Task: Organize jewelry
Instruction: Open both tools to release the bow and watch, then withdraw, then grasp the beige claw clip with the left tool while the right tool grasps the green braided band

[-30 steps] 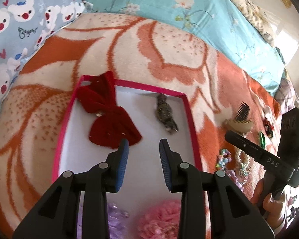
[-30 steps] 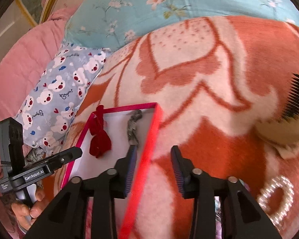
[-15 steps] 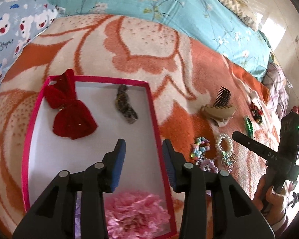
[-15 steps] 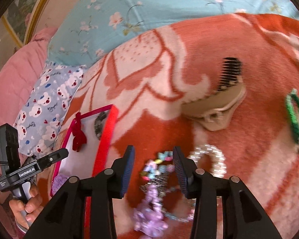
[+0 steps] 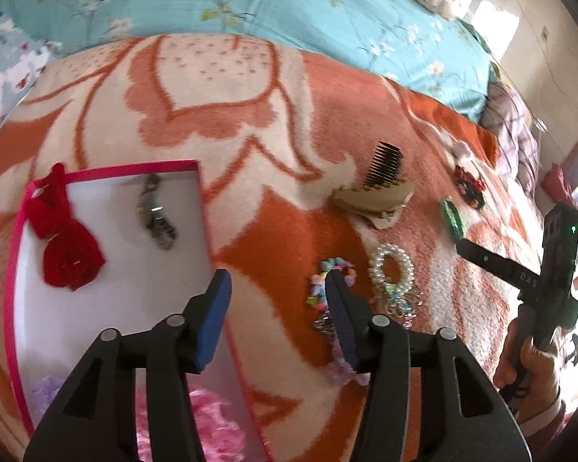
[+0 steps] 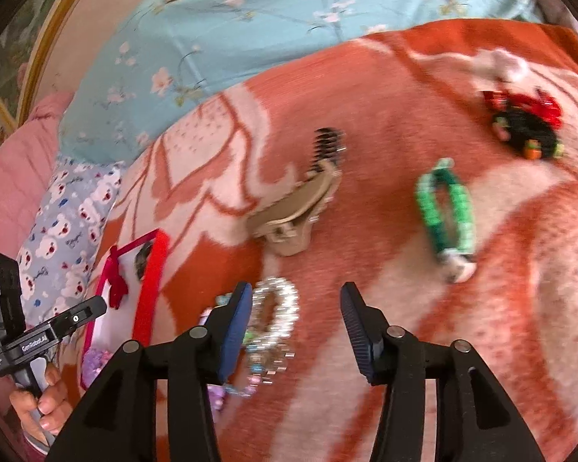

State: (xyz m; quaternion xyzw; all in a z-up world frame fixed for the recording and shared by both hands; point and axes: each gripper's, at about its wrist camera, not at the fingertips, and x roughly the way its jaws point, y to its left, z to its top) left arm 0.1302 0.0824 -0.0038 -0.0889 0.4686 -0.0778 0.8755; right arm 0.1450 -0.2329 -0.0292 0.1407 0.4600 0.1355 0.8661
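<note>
Both views have swung rightward off the pink box (image 5: 202, 208); left tongs (image 5: 277, 281) and right tongs (image 6: 294, 300) are opening, empty, right of it.

Orange-and-cream blanket (image 5: 227, 88) covers a bed beside a bright window (image 5: 497, 23)

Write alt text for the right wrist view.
The right gripper, empty, jaws opening, hangs over an orange blanket strewn with accessories: a clear beaded bracelet, beige claw clip and green bracelet. The pink-edged box lies far left.
</note>
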